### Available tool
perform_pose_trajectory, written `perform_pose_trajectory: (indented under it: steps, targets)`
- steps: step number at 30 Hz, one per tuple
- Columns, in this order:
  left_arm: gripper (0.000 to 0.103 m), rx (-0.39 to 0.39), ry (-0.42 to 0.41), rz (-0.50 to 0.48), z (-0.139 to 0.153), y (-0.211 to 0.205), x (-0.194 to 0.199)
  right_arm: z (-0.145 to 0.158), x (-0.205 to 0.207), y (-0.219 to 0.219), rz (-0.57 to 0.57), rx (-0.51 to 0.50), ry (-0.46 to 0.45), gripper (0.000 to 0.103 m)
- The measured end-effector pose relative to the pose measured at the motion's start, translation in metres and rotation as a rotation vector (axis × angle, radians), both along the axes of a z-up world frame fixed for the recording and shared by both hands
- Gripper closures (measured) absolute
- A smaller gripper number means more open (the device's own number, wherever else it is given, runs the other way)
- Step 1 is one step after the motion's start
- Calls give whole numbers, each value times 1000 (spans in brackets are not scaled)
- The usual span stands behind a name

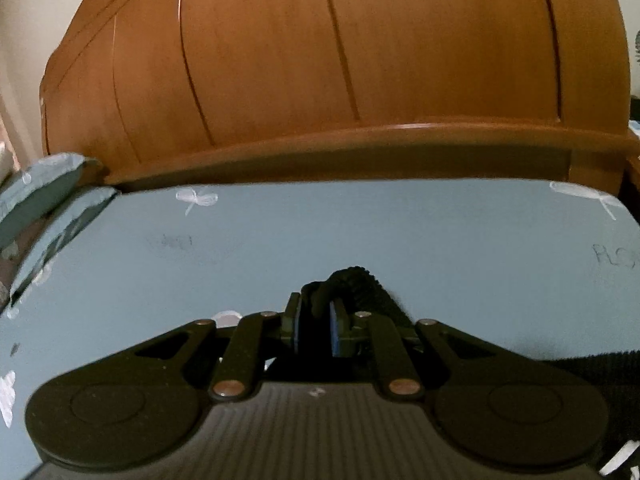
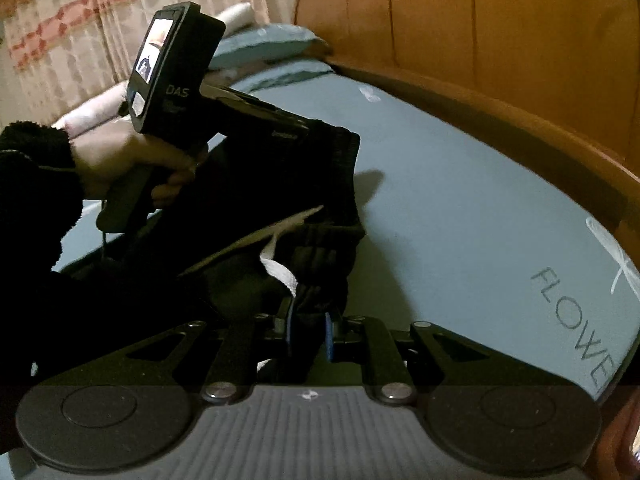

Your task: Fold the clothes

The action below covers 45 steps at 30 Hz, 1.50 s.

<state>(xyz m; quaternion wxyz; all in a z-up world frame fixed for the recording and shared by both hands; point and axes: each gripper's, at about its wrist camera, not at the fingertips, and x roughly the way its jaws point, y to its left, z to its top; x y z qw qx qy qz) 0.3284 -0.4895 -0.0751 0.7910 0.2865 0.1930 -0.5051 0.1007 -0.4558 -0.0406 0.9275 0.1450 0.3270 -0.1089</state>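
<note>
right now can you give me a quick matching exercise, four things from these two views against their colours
Things:
1. bed sheet
2. headboard
3. garment clamped in both grippers
4. curtain

Colours:
a. black
b. beige with red pattern
c. pale blue
d. orange-brown wood

Pairs: 1-c, 2-d, 3-a, 4-b

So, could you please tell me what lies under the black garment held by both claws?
Under the black ribbed garment lies the light blue bedsheet, printed with white dragonflies. What the sheet carries directly beneath the cloth is covered.
</note>
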Motion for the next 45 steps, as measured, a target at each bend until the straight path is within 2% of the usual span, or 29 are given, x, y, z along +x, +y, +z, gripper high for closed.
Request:
perform_pose_trajectory:
  steps: [5, 7, 11, 15, 19, 22, 26, 30, 34, 40, 45]
  targets:
    - [83, 61, 40, 43, -1, 7, 3, -9, 8, 2, -20, 20, 48, 78]
    - [77, 79, 42, 58, 4, 12, 2, -14, 9, 1, -25, 35, 63, 65]
    - [57, 94, 32, 79, 21, 32, -3, -10, 6, 4, -34, 53, 54, 58]
    - [49, 106, 16, 92, 43, 51, -6, 6, -2, 8, -59, 42, 17, 44]
    - [48, 128, -6, 104, 61, 80, -22, 24, -13, 11, -84, 0, -35, 36]
    - [45, 140, 8, 118, 73, 108, -34, 35, -21, 16, -68, 13, -83, 33]
    - [43, 126, 75, 167, 84, 155, -49, 34, -17, 31, 29, 105, -128, 27]
    - [42, 104, 116, 237, 88, 209, -60, 12, 7, 51, 113, 189, -67, 25]
    - [42, 64, 148, 305, 95, 268, -71, -20, 31, 66, 138, 214, 34, 22]
    - [43, -4, 219, 381, 97, 342, -82, -26, 36, 79, 182, 195, 11, 0]
    - [43, -25, 263, 455, 84, 384, -85, -30, 36, 84, 188, 183, 3, 0]
